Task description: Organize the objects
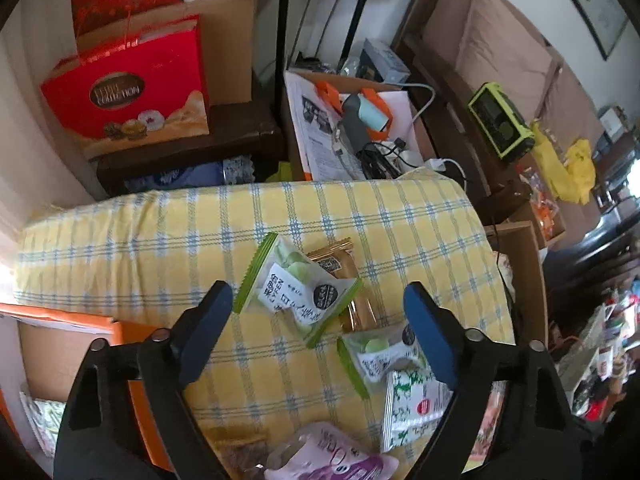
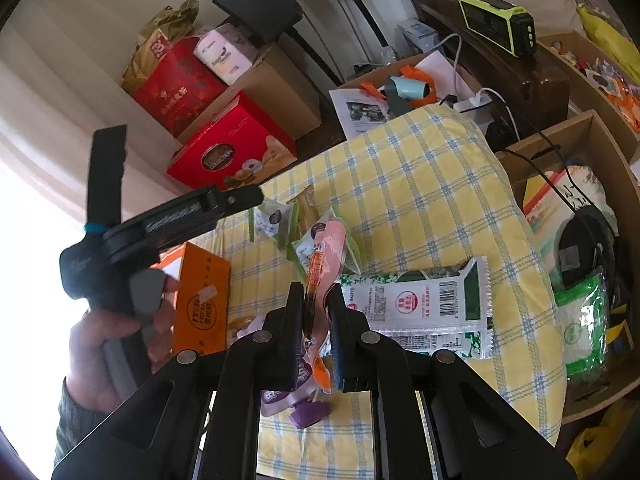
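Observation:
Snack packets lie on a yellow checked cloth (image 1: 132,240). In the left wrist view my left gripper (image 1: 320,300) is open and empty above a green-edged packet (image 1: 298,284) that lies on a brown packet (image 1: 340,264). A second green packet (image 1: 376,354), a green-and-white packet (image 1: 412,404) and a purple pouch (image 1: 332,460) lie nearer. In the right wrist view my right gripper (image 2: 316,300) is shut on a pink and orange pouch (image 2: 326,256), held above the cloth (image 2: 420,184). The left gripper (image 2: 132,232) shows there at the left, in a hand. The green-and-white packet (image 2: 424,300) lies to the right.
An orange box (image 2: 204,300) stands open at the cloth's left edge (image 1: 60,344). Red gift boxes (image 1: 132,88) and cardboard boxes stand behind. A cardboard box with bags (image 2: 580,240) sits at the right. A tray of tools and cables (image 1: 360,128) lies beyond the cloth.

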